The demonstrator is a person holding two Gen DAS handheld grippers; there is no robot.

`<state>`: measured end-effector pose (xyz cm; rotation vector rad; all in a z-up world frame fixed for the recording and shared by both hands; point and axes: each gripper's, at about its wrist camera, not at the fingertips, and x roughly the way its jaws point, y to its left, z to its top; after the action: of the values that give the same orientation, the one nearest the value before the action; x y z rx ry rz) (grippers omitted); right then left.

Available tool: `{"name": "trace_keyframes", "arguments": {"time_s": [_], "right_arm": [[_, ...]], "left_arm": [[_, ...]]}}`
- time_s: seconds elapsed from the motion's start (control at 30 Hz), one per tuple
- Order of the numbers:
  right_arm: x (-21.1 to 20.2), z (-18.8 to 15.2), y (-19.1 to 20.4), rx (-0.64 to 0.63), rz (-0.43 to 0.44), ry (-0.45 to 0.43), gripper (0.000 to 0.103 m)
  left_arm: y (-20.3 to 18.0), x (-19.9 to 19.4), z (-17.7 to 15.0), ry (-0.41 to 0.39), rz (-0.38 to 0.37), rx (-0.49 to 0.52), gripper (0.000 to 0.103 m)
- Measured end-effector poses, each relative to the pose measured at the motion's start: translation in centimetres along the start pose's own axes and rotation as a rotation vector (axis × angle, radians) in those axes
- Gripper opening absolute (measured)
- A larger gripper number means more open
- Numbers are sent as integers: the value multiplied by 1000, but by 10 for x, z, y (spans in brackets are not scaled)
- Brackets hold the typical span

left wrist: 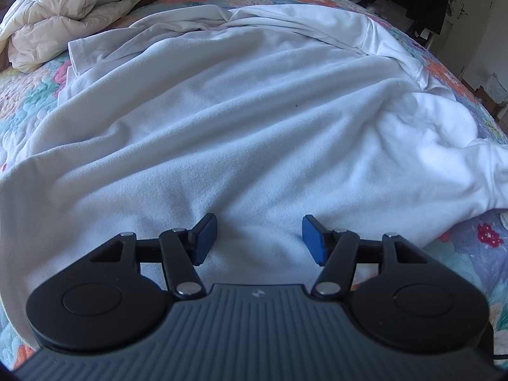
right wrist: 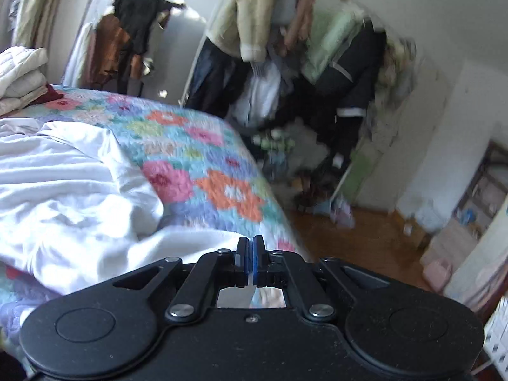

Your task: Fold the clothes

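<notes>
Item: white garment (left wrist: 254, 111), spread rumpled across my floral quilt (right wrist: 197, 165), its right edge short of the bed's side. My left gripper (left wrist: 259, 238) hangs over it, jaws apart, empty. My right gripper (right wrist: 251, 254) has jaws pressed together near the bed's edge; whether it pinches cloth, I cannot tell.

A white garment (left wrist: 254, 111) covers most of the bed (right wrist: 203, 158), lying low and rumpled, so a tool could pass above it. Folded bedding (left wrist: 63, 9) is piled at the far left corner. Right of the bed, wooden floor (right wrist: 365, 238) lies bare up to a crowded clothes rack (right wrist: 301, 63).
</notes>
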<state>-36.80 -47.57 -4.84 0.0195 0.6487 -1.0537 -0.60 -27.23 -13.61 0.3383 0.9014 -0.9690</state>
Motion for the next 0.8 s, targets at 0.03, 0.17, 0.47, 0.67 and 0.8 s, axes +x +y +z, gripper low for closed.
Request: {"name": "trace_keyframes", "arguments": {"time_s": [0.03,0.17,0.47,0.67,0.8], "right_arm": [[2,-5,-10,44,11,45,1],[22,-37,-34,205,84,211,2],[48,-68,0,303,285,294,23],[29,-64,23,153,265,296,57],[2,-68,36,55,388,248,59]], "left_arm": [[2,-1,0,1,2,-10,59],[12,0,0,3,-2,-65,59],[-1,2,-3,2,50,18,59],[2,2,-3,1,42,1,59],[-2,-5,-3,-26,23,24,59]]}}
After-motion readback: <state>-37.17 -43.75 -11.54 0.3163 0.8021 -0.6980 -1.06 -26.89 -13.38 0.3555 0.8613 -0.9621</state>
